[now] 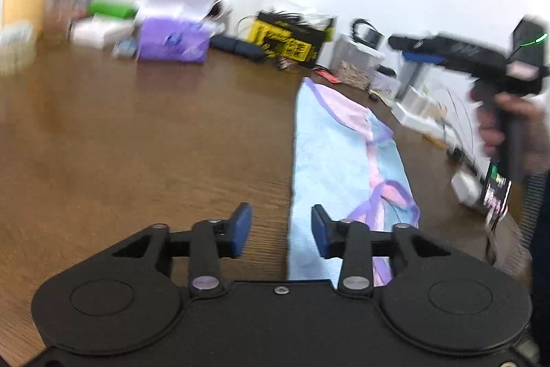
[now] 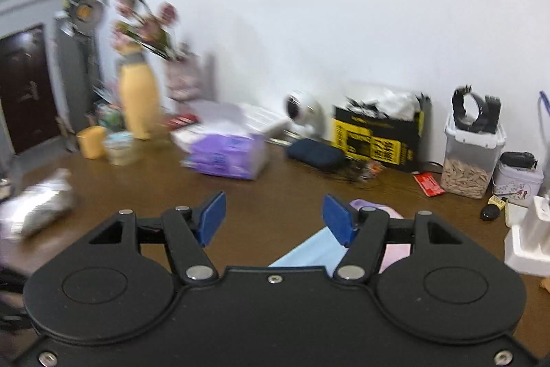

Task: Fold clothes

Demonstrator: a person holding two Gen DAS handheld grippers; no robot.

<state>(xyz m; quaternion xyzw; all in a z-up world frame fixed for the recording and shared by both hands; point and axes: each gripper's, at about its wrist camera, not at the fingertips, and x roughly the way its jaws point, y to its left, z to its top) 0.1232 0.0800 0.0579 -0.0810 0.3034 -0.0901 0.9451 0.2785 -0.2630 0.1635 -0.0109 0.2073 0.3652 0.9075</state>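
Note:
A light blue garment (image 1: 330,160) with pink and purple trim lies folded in a long strip on the brown wooden table (image 1: 137,143). My left gripper (image 1: 281,234) hovers above its near left edge, open, with nothing between the blue pads. The other hand-held gripper (image 1: 481,57) is raised at the right in the left wrist view, gripped by a hand (image 1: 495,122). In the right wrist view my right gripper (image 2: 274,217) is open and empty above the table, and a corner of the blue and pink garment (image 2: 309,251) shows below its right finger.
Along the wall stand a purple tissue pack (image 2: 227,157), a yellow and black box (image 2: 378,140), a clear container of wooden pieces (image 2: 471,160), a yellow vase with flowers (image 2: 137,98), a dark case (image 2: 314,153) and a white camera (image 2: 302,109). A silver bag (image 2: 37,202) lies left.

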